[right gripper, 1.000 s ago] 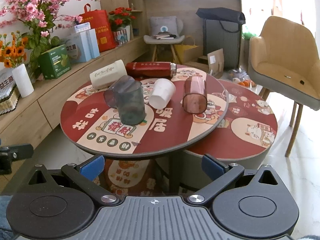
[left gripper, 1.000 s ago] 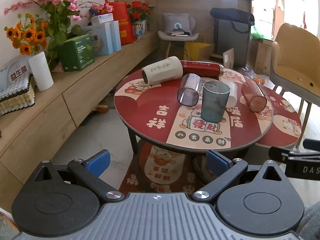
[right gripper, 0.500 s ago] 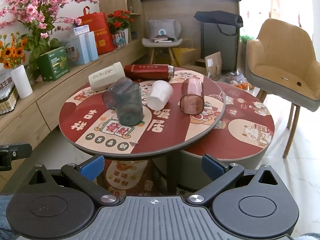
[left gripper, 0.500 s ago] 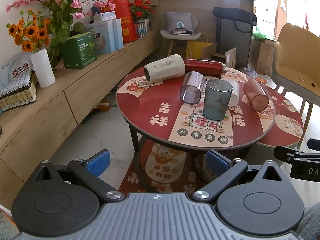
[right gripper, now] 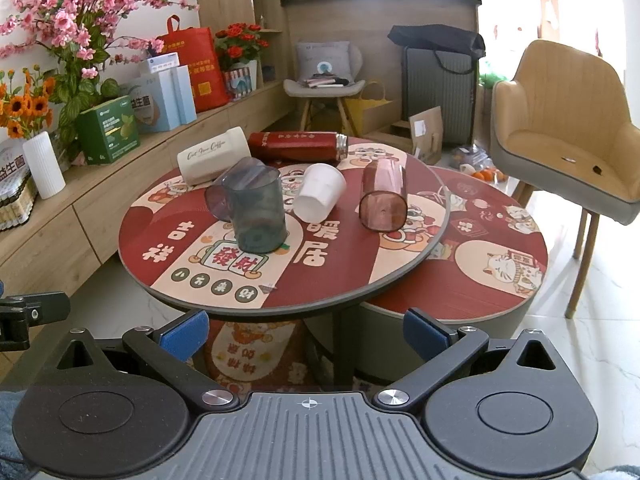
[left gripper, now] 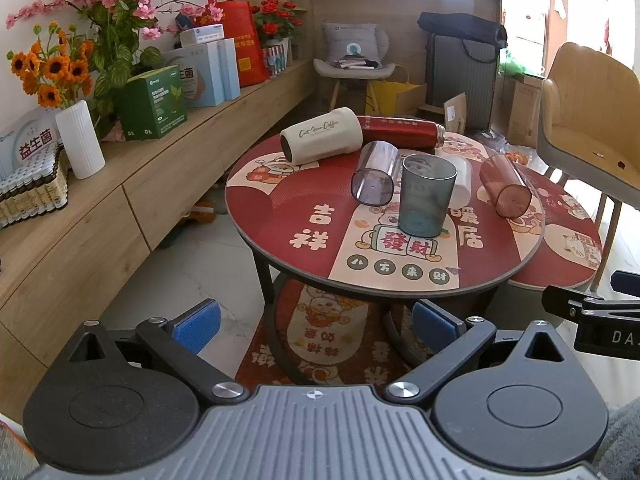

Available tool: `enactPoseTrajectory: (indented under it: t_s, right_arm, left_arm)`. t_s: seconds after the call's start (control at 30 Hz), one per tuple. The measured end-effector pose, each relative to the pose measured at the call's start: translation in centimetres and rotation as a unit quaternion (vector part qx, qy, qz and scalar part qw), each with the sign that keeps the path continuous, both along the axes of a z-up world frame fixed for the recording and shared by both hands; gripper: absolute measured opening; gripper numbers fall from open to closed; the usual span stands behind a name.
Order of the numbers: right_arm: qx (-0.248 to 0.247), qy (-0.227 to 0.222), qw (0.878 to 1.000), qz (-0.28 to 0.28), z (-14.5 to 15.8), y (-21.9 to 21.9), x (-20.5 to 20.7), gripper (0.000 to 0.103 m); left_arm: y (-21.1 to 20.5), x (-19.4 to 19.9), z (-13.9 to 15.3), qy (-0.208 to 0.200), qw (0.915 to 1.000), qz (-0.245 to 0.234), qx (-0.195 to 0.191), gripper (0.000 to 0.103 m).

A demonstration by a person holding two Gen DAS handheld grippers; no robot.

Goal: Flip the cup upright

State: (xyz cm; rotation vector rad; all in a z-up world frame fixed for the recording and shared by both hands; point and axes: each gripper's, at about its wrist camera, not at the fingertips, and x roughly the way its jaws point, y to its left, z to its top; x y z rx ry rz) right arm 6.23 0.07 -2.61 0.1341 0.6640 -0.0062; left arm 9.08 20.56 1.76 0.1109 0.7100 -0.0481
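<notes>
Teal cup upright, white cup toppled

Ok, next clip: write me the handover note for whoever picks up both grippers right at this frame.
Left gripper: open, empty, held off the table's near edge.
Right gripper: open, empty, also short of the table.
On the round table: the teal cup stands upright near the front. Lying on their sides: clear grey cup just behind it, white cup, red-tinted cup, cream tumbler, red flask at the back.
Done: one cup is upright.
Left: nothing is gripped; the others remain to flip, if all are wanted. The red-tinted one looks easiest for the right gripper.
</notes>
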Motion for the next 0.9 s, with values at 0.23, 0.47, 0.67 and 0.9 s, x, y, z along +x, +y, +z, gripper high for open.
enactPoseTrajectory:
  t_s: [0.23, 0.47, 0.67, 0.9]
  right_arm:
    - [0.0, 0.0, 1.0, 0.0, 0.09, -0.08, -0.1, 0.103]
    - [0.0, 0.0, 1.0, 0.0, 0.07, -0.08, -0.09, 0.103]
    - [0.0, -0.001, 1.0, -0.002, 0.1, -0.08, -0.17, 0.103]
    - [-0.001, -0.003, 1.0, -0.005, 0.21, -0.32, -0.17, 0.103]
  left_arm:
    - [-0.19, -0.01, -0.06, 0.001, 1.0, -0.002, 0.0, 0.103]
    - [-0.39, -0.06, -0.12, 0.001, 1.0, -0.005, -0.002, 0.103]
    - [-0.41, 0.03, -0.21, 0.003, 0.9999, -0.01, -0.001, 0.103]
    - [-0.36, 0.09, -0.32, 0.005, 0.9998, -0.019, -0.001, 0.103]
